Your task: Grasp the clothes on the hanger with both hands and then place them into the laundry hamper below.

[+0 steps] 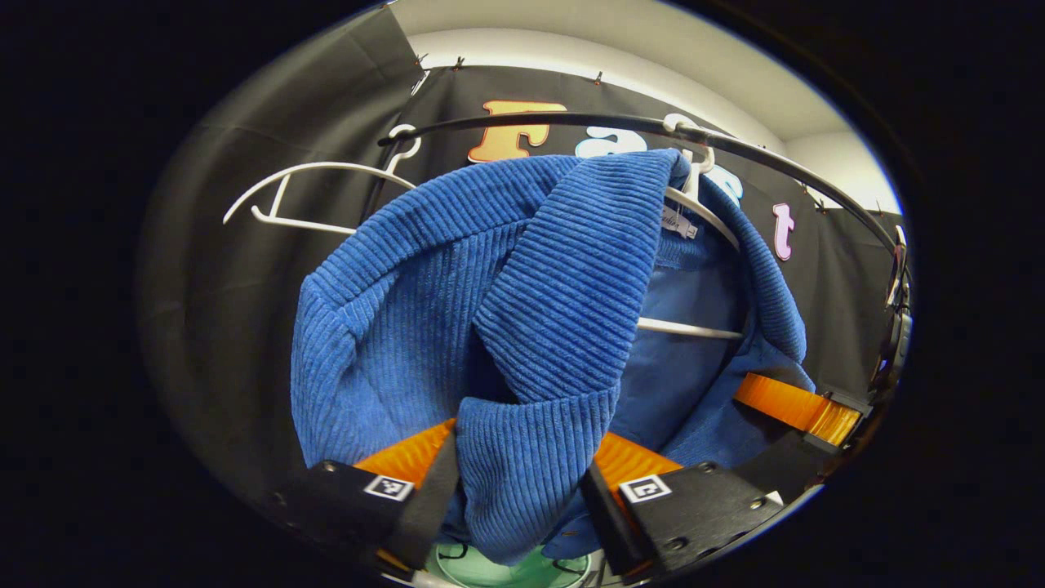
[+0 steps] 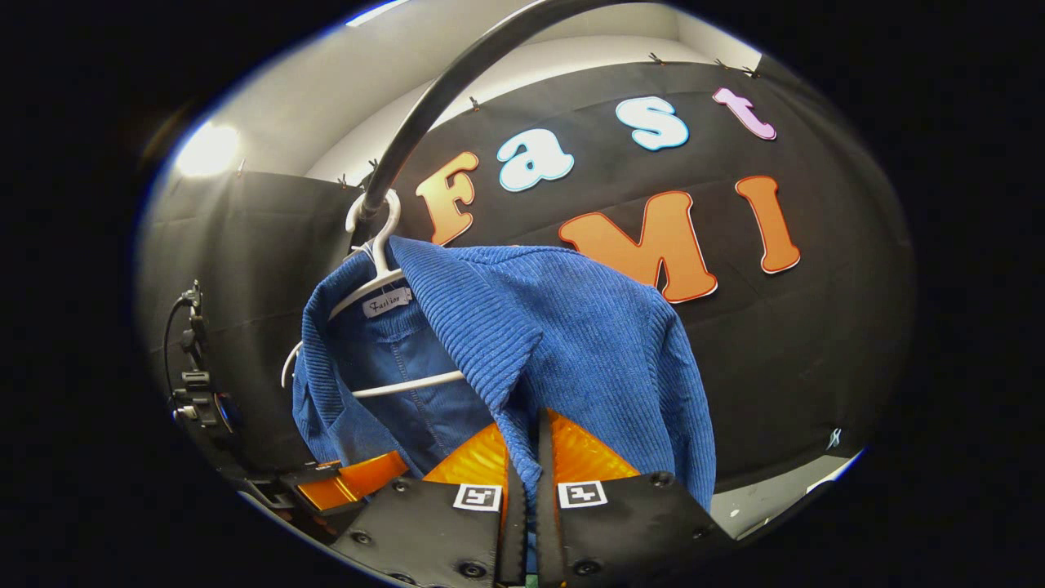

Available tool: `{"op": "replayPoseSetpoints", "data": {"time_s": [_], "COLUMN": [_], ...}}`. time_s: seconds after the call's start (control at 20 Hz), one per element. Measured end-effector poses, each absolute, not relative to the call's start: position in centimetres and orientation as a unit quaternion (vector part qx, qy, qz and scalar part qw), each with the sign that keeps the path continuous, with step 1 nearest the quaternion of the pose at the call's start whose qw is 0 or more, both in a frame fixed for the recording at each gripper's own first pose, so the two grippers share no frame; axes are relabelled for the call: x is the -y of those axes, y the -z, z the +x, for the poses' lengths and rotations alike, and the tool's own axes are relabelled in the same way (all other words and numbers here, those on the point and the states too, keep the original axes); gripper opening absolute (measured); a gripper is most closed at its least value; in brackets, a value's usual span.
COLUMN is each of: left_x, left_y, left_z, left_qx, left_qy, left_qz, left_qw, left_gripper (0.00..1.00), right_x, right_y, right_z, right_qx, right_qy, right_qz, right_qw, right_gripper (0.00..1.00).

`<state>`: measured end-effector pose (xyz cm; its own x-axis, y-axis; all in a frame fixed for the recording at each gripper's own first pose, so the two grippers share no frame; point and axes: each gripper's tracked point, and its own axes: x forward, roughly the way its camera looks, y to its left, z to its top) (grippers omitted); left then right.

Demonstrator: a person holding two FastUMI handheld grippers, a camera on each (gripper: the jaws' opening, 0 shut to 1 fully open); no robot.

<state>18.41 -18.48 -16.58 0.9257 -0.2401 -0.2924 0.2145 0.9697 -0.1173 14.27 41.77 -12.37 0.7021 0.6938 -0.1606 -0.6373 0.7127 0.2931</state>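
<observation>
So the blue corduroy jacket (image 1: 424, 310) hangs on the white hanger (image 2: 384, 286) straight above both my tongs. Left tongs (image 1: 522, 490) clamp a sleeve cuff, right tongs (image 2: 522, 482) pinch the front edge (nearly closed), so it comes off downward toward the hamper.

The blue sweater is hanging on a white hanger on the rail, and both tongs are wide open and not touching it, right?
Not quite. The blue sweater does hang on the white hanger on the rail, but the right tongs are pinched shut on its fabric, as the right gripper view shows. The left tongs also have cloth between them.
</observation>
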Motion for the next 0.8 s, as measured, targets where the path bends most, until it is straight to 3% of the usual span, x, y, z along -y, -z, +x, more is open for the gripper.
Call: {"op": "replayPoseSetpoints", "data": {"time_s": [0.1,0.15,0.2,0.3,0.8], "left_x": [18.0,17.7,17.6,17.5,16.6], "left_y": [16.5,16.4,16.5,16.1,11.2], "left_z": [18.5,18.4,18.4,18.2,14.7], "left_qx": [-0.154,-0.153,-0.155,-0.16,-0.152], "left_qy": [0.108,0.105,0.104,0.11,0.167], "left_qz": [-0.035,-0.03,-0.029,-0.03,-0.035], "left_qw": [0.982,0.982,0.982,0.98,0.973], "left_gripper": [0.52,0.41,0.2,0.06,0.01], "right_x": [-41.9,-42.0,-42.1,-41.9,-40.9], "right_y": [12.5,12.7,12.7,12.7,11.2], "right_z": [14.3,14.3,14.3,14.5,16.1], "right_qx": [-0.135,-0.138,-0.141,-0.142,-0.18], "right_qy": [-0.367,-0.369,-0.37,-0.371,-0.403], "right_qz": [0.124,0.133,0.138,0.141,0.269], "right_qw": [0.912,0.909,0.908,0.907,0.856], "right_gripper": [0.12,0.19,0.12,0.12,0.12]}}
